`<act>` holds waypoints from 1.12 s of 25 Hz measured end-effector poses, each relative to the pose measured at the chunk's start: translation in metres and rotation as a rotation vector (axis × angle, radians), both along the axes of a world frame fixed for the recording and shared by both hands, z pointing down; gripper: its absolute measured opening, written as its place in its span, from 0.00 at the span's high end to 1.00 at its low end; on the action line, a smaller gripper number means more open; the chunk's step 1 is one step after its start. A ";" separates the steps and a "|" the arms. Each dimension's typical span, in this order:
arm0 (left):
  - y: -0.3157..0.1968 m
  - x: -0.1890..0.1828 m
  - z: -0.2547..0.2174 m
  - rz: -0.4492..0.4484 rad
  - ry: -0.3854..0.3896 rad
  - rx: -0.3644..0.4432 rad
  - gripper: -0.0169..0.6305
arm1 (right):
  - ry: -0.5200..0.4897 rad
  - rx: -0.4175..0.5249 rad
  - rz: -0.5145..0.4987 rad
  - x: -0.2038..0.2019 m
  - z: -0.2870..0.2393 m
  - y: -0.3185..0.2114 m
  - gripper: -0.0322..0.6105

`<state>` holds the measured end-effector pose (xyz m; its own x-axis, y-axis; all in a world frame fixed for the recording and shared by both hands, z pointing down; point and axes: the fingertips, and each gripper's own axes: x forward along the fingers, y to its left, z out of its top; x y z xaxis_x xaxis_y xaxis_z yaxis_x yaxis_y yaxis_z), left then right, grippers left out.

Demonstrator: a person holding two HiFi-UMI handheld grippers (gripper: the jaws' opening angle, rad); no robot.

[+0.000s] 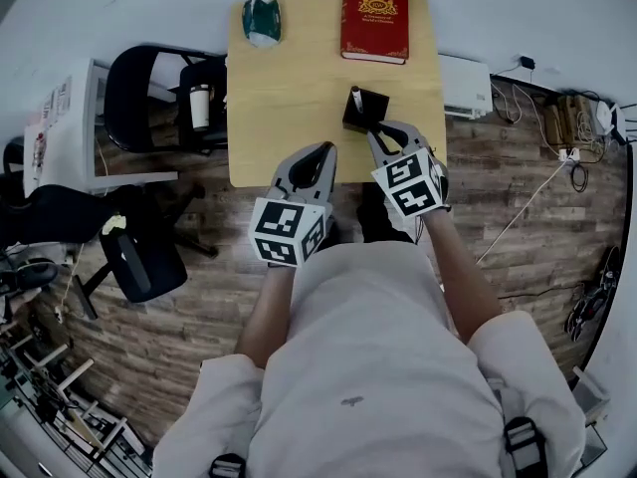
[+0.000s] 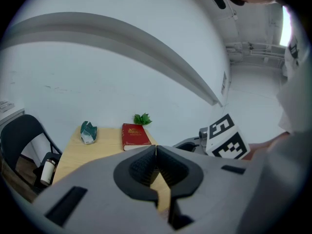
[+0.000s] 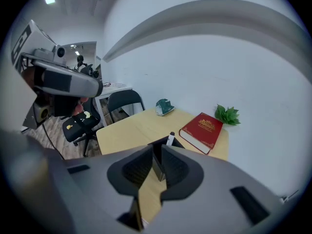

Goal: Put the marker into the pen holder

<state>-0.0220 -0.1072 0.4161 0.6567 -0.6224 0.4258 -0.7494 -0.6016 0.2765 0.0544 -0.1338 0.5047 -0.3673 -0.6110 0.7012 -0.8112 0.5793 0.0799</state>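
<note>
The marker (image 1: 356, 97) stands upright in the black pen holder (image 1: 366, 111), white cap end up, near the worktop's (image 1: 289, 98) right front edge. Just behind the holder, the right hand-held gripper (image 1: 383, 130) points at it, jaws a narrow slit apart with nothing between them. The left hand-held gripper (image 1: 326, 148) hangs over the worktop's front edge, jaws pressed together and empty. At the far side lie a red book (image 1: 374, 18) and a green pouch (image 1: 262, 20).
</note>
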 end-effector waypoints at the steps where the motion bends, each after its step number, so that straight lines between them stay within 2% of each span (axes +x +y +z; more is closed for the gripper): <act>1: 0.002 -0.002 -0.001 0.010 0.003 0.004 0.96 | 0.006 0.010 0.001 -0.002 -0.004 0.005 0.87; 18: 0.060 -0.047 -0.014 0.110 -0.007 0.053 0.96 | 0.033 0.245 -0.009 -0.056 -0.088 0.087 0.92; 28: 0.099 -0.066 -0.019 0.160 -0.004 0.076 0.96 | 0.026 0.300 0.002 -0.088 -0.101 0.133 0.94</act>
